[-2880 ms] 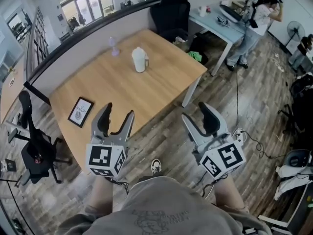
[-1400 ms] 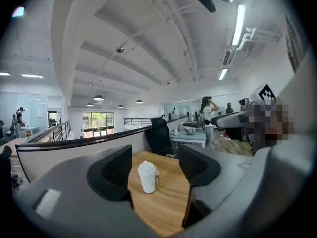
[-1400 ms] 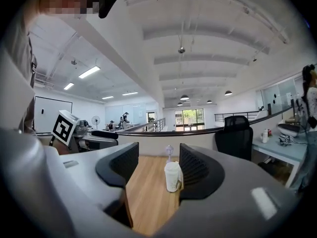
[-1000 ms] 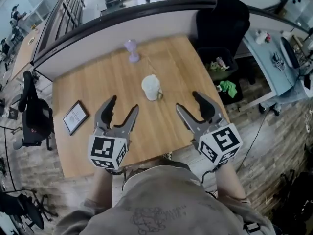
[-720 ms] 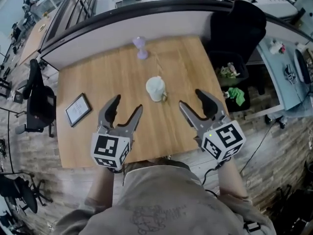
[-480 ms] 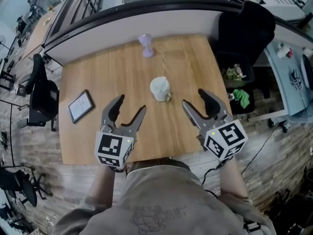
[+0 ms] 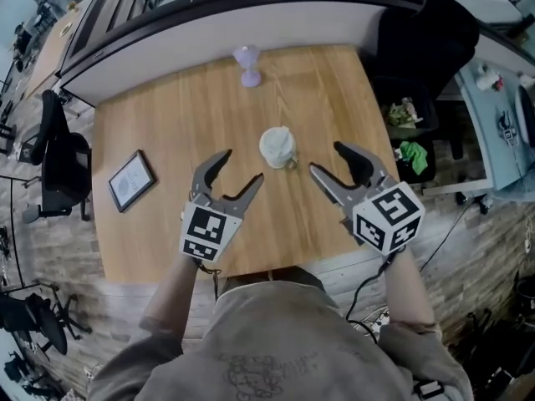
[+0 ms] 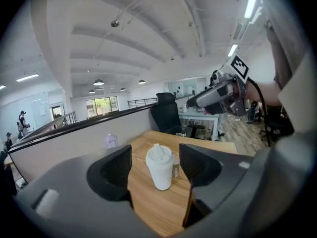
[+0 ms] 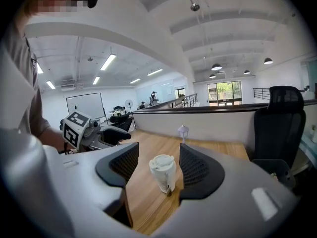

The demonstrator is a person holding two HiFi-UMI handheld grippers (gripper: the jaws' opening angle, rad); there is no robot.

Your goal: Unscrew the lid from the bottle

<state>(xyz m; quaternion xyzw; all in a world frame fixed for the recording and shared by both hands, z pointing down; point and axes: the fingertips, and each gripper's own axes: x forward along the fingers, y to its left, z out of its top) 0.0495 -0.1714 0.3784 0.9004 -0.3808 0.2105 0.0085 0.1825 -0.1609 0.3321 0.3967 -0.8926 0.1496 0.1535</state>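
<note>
A white bottle [image 7: 277,147] with a white lid stands upright near the middle of the wooden table [image 7: 167,115]. My left gripper [image 7: 236,175] hovers over the table just left of and nearer than the bottle, jaws open and empty. My right gripper [image 7: 327,160] is held to the bottle's right, also open and empty. Neither touches the bottle. In the left gripper view the bottle [image 8: 160,166] stands beyond the gap between the jaws. The right gripper view shows the bottle [image 9: 163,172] the same way, with a small tag at its base.
A small purple ornament [image 7: 247,63] stands at the table's far edge by a low partition wall [image 7: 209,19]. A framed picture [image 7: 129,180] lies at the left. Black office chairs stand at the left [image 7: 63,161] and far right [image 7: 426,32]. The table's near edge [image 7: 276,261] is just below the grippers.
Both grippers have moved forward from off the table's near edge to over it, closing in on the bottle from either side. Both jaws stay open.
</note>
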